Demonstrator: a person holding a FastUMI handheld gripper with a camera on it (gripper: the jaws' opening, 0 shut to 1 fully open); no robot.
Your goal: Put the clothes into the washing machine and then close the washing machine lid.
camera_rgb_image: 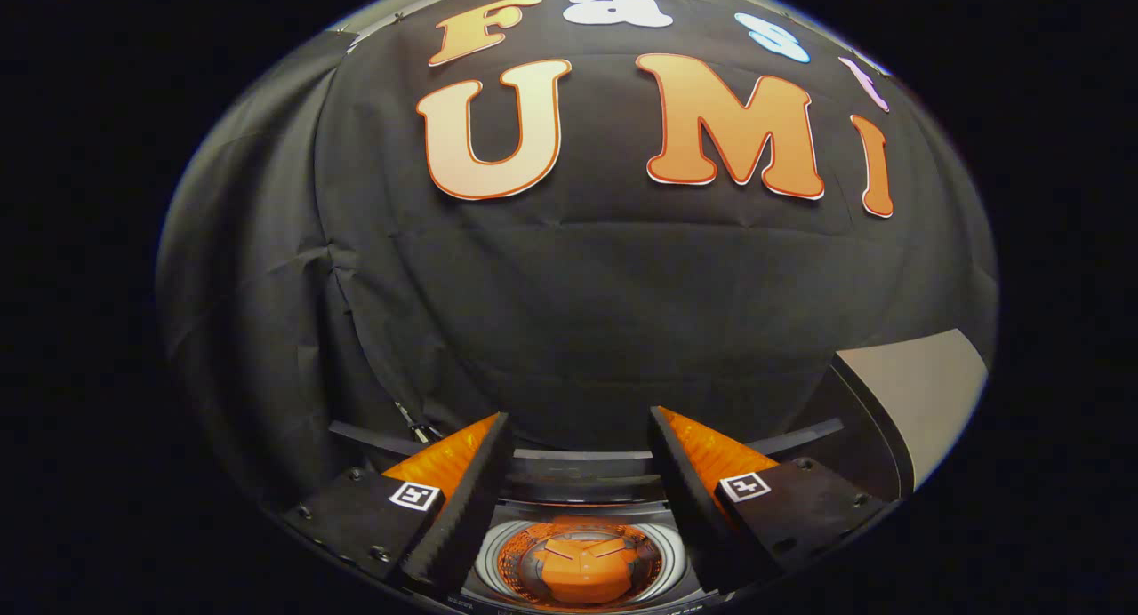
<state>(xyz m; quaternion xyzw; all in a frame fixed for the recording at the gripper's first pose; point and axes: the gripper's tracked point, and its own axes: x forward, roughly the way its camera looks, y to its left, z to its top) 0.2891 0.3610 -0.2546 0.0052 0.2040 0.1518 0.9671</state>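
A: Nearest first?

B: Gripper point(580, 442), jaws spread wide apart, nothing held between them. Fingers point(462, 499) angled in toward each other, tips at about 11 and 1 o'clock from the gap's middle.

A: And just past them?

B: Washing machine point(582, 477), straight below the gap, toward 6 o'clock from the fingertips. Open round tub point(582, 557) looking up between the two fingers, metal ring around it, bright moulded base at the bottom. Hard to tell whether any cloth lies in the tub; looks like bare tub floor, nothing soft or folded to be made out.

A: The lid?

B: Raised, by the look of it. Pale panel point(916, 402) standing off at about 3 o'clock from the right finger, beyond it and to the side, probably the lid's face tilted back. Dark curved rim running from behind the fingers toward it.

A: Clothes anywhere?

B: None to be picked out in view.

A: So the relation that matters?

B: Tub mouth centred between the jaws and just ahead; lid off to the right side, long edge running away from the gripper. Likely next: either fetching clothes from elsewhere, or swinging right toward 3 o'clock for the lid. Cannot say which.

A: Farthest?

B: Black cloth wall point(578, 313) at 12 o'clock, well beyond everything.
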